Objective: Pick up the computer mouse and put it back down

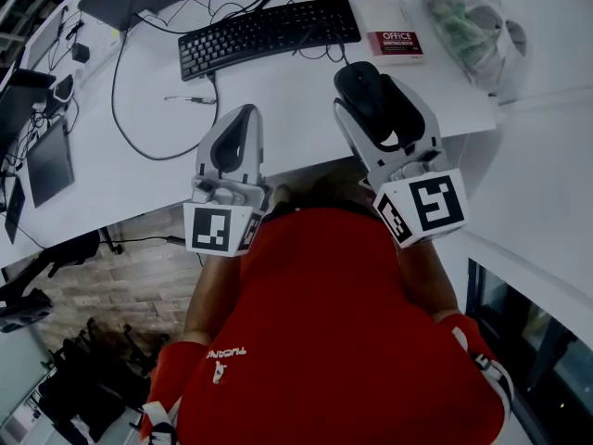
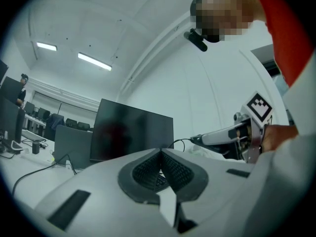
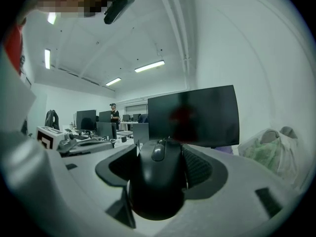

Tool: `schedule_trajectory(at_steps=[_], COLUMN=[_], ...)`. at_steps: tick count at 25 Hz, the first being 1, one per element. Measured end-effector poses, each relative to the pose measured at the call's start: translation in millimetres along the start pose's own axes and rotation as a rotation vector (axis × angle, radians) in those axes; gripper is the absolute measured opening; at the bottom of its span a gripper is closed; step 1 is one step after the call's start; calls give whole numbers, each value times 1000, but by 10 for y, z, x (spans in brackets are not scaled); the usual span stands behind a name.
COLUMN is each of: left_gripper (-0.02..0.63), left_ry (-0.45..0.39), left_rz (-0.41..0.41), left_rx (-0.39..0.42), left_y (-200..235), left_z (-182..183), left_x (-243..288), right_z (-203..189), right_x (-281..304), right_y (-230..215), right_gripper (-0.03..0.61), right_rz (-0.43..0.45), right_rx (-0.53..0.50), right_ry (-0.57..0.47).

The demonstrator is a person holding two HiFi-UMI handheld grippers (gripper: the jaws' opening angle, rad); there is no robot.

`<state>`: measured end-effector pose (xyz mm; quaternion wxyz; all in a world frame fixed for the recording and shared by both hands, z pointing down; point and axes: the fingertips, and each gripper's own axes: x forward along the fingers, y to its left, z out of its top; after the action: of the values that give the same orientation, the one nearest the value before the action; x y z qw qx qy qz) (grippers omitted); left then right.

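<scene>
The right gripper [image 1: 375,109] is clamped on the mouse [image 1: 359,86], its pads pressing the two sides while the wheel end points away from the person. In the right gripper view the mouse [image 3: 159,181] sits level between the jaws, in front of a dark monitor [image 3: 195,115]. It seems to hang clear of the desk [image 1: 278,109], though from above it is hard to tell how far clear. The left gripper [image 1: 236,135] has its jaws together on nothing and hovers just beside the desk's near edge.

With the pick done, the putting down carries the risk. The mouse's sides are smooth and curved, so a loose squeeze or a tilt of the hand could let it slide forward out of the pads. A thin cord [image 1: 331,56] runs toward the keyboard [image 1: 269,33]; if it is the mouse's, a pull on it could twist the mouse in the grip. The near edge of the desk is close, so letting go too far back could send the mouse to the floor.
</scene>
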<state>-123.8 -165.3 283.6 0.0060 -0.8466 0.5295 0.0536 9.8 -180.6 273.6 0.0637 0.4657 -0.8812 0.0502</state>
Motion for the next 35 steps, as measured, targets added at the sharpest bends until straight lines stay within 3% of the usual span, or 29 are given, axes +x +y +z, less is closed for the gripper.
schedule_trajectory(at_steps=[19,35], left_gripper=[9,10], left_ry=[65,102], left_rz=[4,10], left_rx=[5,2], left_y=[-30,55], left_z=[-229,-371], left_x=[-43,-11], right_z=[-1359,-2306], right_x=[367,636], right_y=[-334,-441], right_gripper=[291,291], right_rz=[-75,-72], right_rx=[38,11], right_ry=[234,479])
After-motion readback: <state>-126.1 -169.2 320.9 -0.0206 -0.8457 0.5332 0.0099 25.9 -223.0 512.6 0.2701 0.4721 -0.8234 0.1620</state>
